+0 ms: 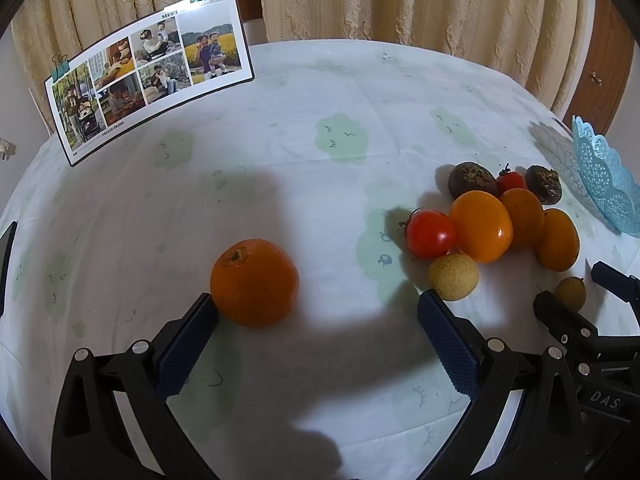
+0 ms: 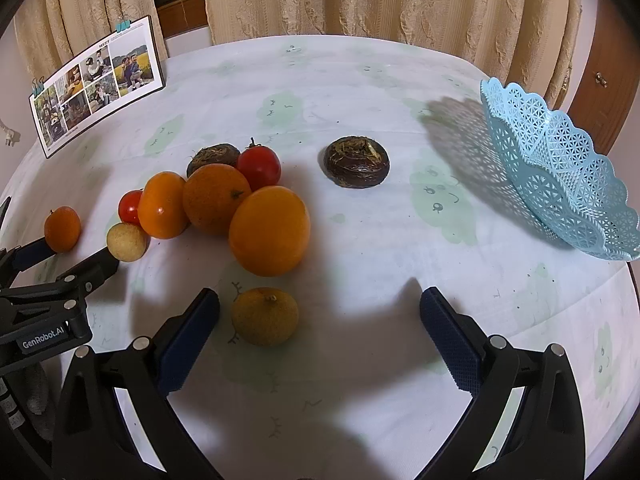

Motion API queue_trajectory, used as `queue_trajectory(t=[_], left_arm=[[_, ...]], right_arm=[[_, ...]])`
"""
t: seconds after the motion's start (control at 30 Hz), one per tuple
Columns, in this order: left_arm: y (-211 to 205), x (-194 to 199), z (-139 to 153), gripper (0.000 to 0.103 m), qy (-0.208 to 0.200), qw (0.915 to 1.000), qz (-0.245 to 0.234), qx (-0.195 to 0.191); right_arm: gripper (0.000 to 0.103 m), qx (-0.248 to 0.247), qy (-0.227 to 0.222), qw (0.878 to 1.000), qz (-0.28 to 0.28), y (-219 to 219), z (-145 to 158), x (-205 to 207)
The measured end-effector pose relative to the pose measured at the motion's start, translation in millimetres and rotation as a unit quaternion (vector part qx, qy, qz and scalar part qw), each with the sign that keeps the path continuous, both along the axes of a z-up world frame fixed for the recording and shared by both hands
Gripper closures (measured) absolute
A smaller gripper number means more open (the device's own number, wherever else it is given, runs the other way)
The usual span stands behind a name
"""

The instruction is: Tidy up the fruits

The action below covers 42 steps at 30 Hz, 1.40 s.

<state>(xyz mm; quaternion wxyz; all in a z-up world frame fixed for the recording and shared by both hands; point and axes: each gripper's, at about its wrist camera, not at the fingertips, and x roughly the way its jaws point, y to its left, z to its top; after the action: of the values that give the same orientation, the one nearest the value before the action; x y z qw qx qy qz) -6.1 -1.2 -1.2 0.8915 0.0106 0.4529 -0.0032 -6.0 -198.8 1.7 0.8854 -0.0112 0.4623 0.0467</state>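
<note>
My left gripper (image 1: 318, 320) stands open on the tablecloth, and a small tangerine (image 1: 255, 282) touches the tip of its left finger. To its right lies a heap of fruit: a red tomato (image 1: 430, 234), an orange tomato (image 1: 482, 226), oranges (image 1: 522, 216), dark water chestnuts (image 1: 472, 179) and a pale longan (image 1: 453, 277). My right gripper (image 2: 318, 320) is open too, low over the cloth. A yellowish longan (image 2: 265, 316) lies between its fingers, close to the left one. A large orange (image 2: 270, 231) sits just beyond it. One water chestnut (image 2: 356, 162) lies alone.
A light blue lattice basket (image 2: 560, 168) stands tilted at the table's right edge, with nothing visible in it. A clipped photo board (image 1: 152, 80) leans at the back left. Curtains hang behind the table (image 2: 360, 80). A wooden cabinet (image 2: 600, 76) stands behind the basket.
</note>
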Motion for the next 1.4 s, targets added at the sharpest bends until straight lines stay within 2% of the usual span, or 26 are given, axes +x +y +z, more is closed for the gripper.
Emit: queue_trajectory(t=[0.67,1.07,1.4], left_arm=[[-6.4,-1.4,5.7,0.005,-0.008,0.9997,-0.016,0.015],[-6.5,-6.2,18.6,0.005,-0.032,0.9992,-0.016,0.017],[-6.4,-10.4,26.4,0.005,-0.053,0.9981,-0.015,0.027]], right_arm=[[0.002,0.002,-0.001,1.0,0.001,-0.1,0.8,-0.2],[0.002,0.058,-0.017,0.998,-0.014,-11.1,9.3,-10.0],[0.002,0.119,-0.074,0.99,-0.031,-27.1,23.2,-22.4]])
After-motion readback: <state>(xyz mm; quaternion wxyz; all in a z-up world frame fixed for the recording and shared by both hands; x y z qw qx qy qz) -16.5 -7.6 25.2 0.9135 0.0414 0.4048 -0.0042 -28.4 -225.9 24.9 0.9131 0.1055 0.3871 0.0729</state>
